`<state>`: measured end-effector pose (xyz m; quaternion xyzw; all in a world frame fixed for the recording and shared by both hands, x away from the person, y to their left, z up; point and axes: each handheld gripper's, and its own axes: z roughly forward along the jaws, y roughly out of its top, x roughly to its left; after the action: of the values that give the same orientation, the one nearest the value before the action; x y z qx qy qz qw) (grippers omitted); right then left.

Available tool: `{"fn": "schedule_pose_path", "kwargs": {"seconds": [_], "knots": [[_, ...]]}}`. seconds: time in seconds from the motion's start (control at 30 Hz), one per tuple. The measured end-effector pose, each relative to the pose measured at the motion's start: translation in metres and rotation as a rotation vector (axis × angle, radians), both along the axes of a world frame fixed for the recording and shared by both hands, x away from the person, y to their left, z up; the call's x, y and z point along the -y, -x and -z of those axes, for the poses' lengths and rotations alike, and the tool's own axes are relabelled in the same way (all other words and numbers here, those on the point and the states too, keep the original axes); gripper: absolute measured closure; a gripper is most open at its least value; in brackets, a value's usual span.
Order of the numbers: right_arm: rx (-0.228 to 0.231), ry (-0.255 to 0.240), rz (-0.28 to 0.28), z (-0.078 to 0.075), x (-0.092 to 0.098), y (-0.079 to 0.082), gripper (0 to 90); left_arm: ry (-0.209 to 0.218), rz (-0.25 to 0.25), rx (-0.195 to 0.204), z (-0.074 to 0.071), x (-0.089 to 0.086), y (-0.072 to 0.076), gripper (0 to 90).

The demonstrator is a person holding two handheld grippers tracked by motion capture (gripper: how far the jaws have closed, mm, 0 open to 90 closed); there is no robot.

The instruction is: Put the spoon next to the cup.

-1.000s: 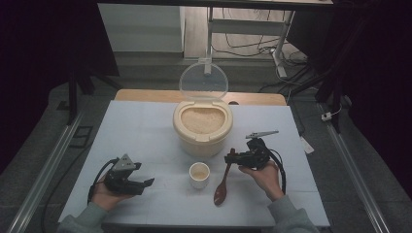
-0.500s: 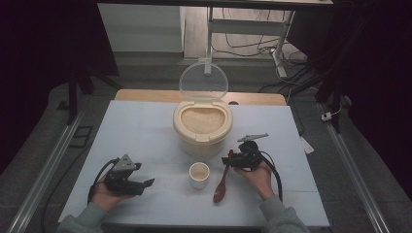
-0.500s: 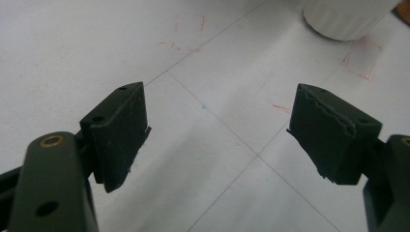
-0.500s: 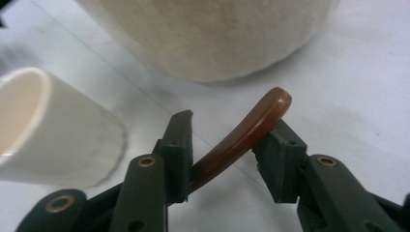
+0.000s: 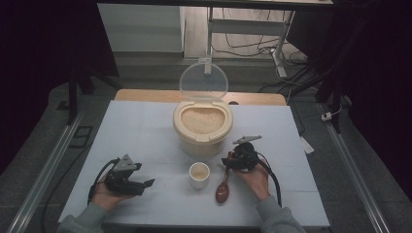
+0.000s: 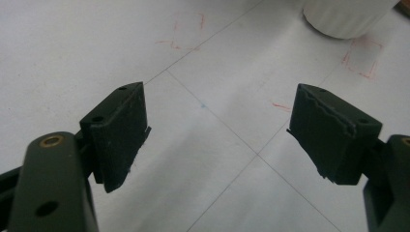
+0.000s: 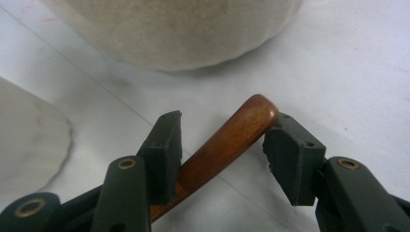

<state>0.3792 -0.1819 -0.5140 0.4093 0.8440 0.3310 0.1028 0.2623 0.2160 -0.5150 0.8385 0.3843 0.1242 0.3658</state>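
Note:
A brown wooden spoon [image 5: 223, 190] lies on the white table [image 5: 145, 131], bowl toward the front edge, right of a small white cup [image 5: 199, 174]. My right gripper [image 5: 232, 160] sits low over the handle end. In the right gripper view its jaws have just been opening, so the gripper [image 7: 222, 147] is open, with the spoon handle [image 7: 232, 137] lying slantwise between the spread pads. My left gripper [image 5: 145, 184] rests at the front left, and in its own view it [image 6: 217, 130] is open over bare table.
A cream rice container [image 5: 202, 127] full of rice stands mid-table with its clear lid [image 5: 203, 81] raised behind it. Its wall [image 7: 183, 29] is close ahead of the right jaws. The cup [image 7: 24, 140] is at their left. Red marks dot the table.
The right gripper has sunk toward the table with the spoon and its jaws have spread off the handle. The left hand has not moved.

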Motion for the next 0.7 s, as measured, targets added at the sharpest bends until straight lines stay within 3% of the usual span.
{"fn": "schedule_pose_path", "kwargs": {"seconds": [0.13, 0.3, 0.57, 0.7], "knots": [[0.014, -0.002, 0.02, -0.002, 0.001, 0.0, 42.3, 0.001, -0.001, 0.001, 0.0, 0.0, 0.0, 21.2], [0.06, -0.079, 0.037, -0.012, 0.014, 0.003, 43.4, 0.001, -0.001, 0.001, 0.0, -0.001, 0.0, 21.2], [0.127, -0.153, -0.081, -0.023, 0.045, 0.03, 45.6, 0.009, -0.007, 0.005, -0.001, -0.001, 0.001, 21.1], [0.156, -0.154, -0.106, -0.027, 0.064, 0.045, 45.6, 0.015, -0.012, 0.009, -0.002, -0.002, 0.002, 21.0]]}}
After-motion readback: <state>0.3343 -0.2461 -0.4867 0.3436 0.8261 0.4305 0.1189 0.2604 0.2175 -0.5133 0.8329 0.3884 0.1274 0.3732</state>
